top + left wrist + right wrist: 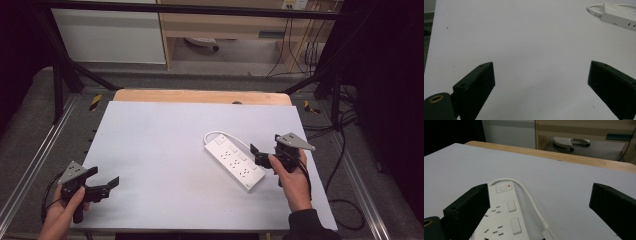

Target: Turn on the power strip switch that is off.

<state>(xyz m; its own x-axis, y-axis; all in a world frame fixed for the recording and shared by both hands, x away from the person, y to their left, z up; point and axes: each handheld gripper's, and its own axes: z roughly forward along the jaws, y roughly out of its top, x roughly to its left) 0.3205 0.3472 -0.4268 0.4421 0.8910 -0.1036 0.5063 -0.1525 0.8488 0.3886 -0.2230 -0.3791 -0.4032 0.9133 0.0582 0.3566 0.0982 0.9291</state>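
Observation:
A white power strip [234, 161] lies at an angle on the white tabletop [160, 150], right of centre, its short white cable [220, 133] looping from the far end. My right gripper [265, 144] is open just right of the strip's near half, at the same height. In the right gripper view the strip [504, 215] and its cable [531, 200] lie below the left jaw, with the gripper [540, 187] spread wide. My left gripper [106, 176] is open near the front left corner, with nothing between its jaws [541, 66]. From there the strip [619, 15] shows far off.
A wooden table edge [200, 96] runs along the back of the white surface. Black frame bars [60, 75] stand at the back left and right. Dark cables [345, 200] trail on the floor to the right. A wooden shelf unit [225, 25] stands beyond.

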